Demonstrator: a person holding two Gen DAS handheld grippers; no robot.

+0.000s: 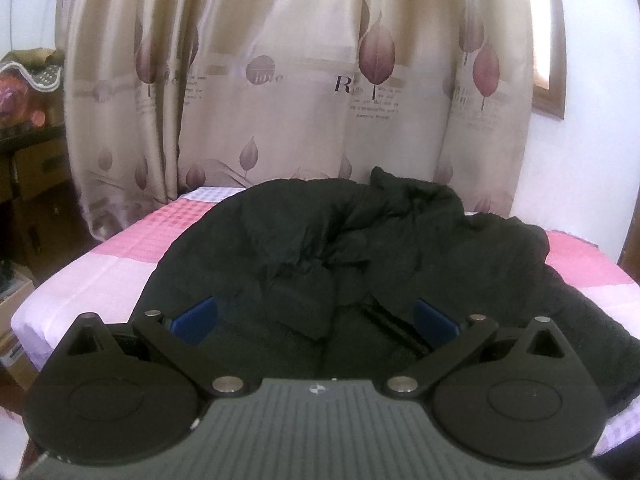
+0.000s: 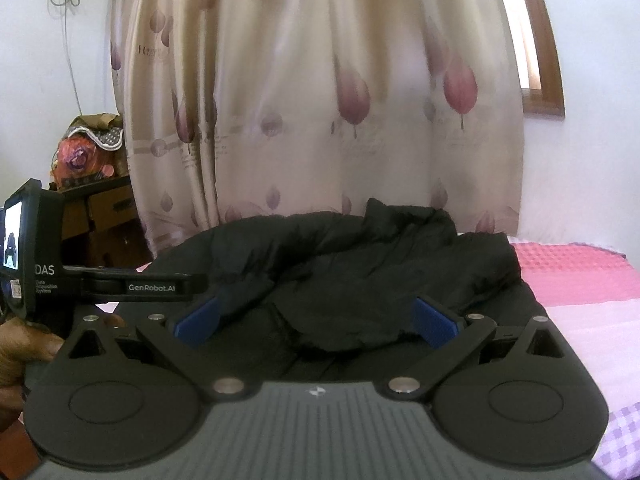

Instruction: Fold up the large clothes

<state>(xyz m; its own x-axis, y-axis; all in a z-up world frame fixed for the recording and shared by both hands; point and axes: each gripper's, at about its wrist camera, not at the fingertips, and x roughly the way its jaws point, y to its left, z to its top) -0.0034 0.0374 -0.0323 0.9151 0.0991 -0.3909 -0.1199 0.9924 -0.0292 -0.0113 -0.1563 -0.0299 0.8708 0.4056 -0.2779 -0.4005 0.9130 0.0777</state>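
One black jacket (image 1: 360, 264) lies on one bed (image 1: 120, 256) with a pink and lilac checked cover. Two grippers are in view, the left gripper (image 1: 316, 320) and the right gripper (image 2: 316, 320), each with two blue pads (image 1: 196, 320), four pads in all. One curtain (image 1: 304, 80) hangs behind. One hand (image 2: 24, 344) shows at the left edge.

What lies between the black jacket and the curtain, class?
In the left wrist view, a strip of pink checked bedsheet lies between the black jacket and the curtain.
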